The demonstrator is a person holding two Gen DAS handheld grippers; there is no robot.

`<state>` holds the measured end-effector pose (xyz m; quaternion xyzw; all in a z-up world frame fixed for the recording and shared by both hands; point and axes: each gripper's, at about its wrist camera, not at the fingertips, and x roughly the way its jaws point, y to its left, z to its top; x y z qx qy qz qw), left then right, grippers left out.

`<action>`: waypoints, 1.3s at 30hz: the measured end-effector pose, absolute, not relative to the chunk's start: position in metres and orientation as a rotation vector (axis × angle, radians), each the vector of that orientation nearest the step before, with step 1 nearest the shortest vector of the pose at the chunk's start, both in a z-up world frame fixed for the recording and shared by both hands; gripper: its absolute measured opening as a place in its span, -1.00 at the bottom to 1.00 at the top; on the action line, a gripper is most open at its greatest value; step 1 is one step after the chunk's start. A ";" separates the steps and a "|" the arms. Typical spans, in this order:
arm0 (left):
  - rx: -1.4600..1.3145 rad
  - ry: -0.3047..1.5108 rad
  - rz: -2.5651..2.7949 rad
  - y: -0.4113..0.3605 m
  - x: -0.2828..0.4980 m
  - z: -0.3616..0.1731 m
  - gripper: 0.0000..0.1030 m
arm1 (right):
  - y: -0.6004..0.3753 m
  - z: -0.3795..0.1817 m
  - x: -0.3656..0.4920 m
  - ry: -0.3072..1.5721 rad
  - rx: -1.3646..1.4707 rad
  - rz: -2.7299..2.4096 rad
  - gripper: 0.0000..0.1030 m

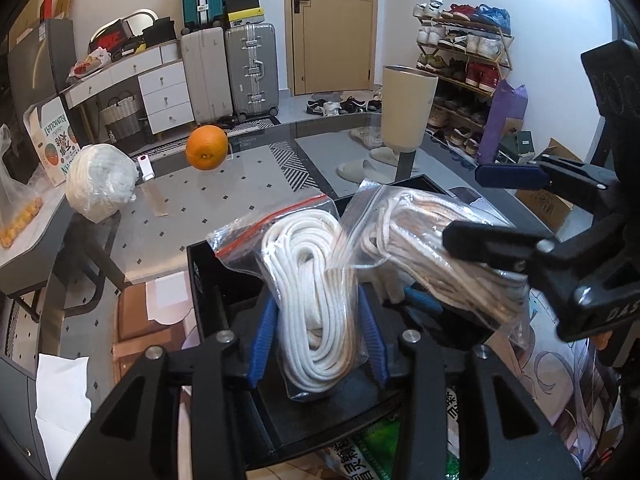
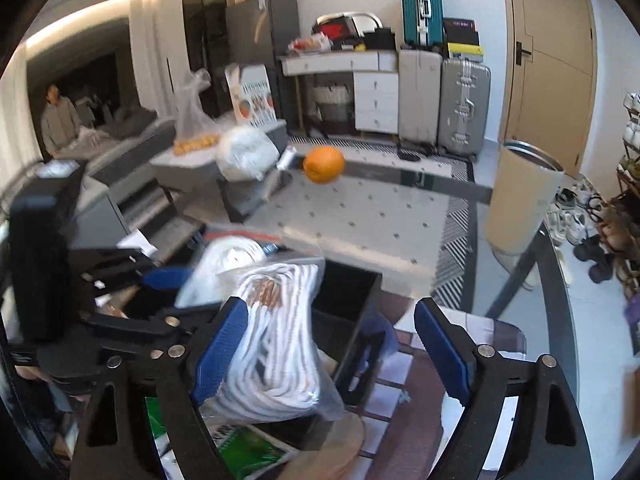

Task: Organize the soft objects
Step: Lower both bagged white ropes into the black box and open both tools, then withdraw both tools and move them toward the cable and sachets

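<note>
Left wrist view is showing the left gripper (image 1: pixel 320 336) squeezing a rope bag (image 1: pixel 316 300) inside the black box (image 1: pixel 200 264). Right gripper (image 2: pixel 336 356) is standing wide beside the other rope bag (image 2: pixel 276 344); it should be backing away slowly.

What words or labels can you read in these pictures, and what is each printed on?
"KUMQUAT": upside down on the cardboard box.
"DAS", cut off: on the right gripper body.
Chinese characters on the green packet: too blurred.
Labels on black boxes: too small.
</note>
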<state>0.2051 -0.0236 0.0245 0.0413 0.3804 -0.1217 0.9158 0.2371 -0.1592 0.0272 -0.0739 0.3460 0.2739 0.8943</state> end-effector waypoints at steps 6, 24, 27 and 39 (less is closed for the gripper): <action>0.080 0.756 -0.226 -0.020 0.197 0.033 0.21 | -0.150 0.017 0.249 0.747 -0.161 0.569 0.74; -0.033 0.685 -0.217 0.004 0.157 0.047 1.00 | -0.172 0.040 0.198 0.716 -0.076 0.590 0.99; -0.050 0.674 -0.201 0.008 0.142 0.047 1.00 | -0.179 0.041 0.178 0.711 -0.054 0.588 0.99; -0.045 0.675 -0.150 0.011 0.078 0.029 1.00 | -0.193 0.025 0.103 0.741 -0.021 0.627 0.99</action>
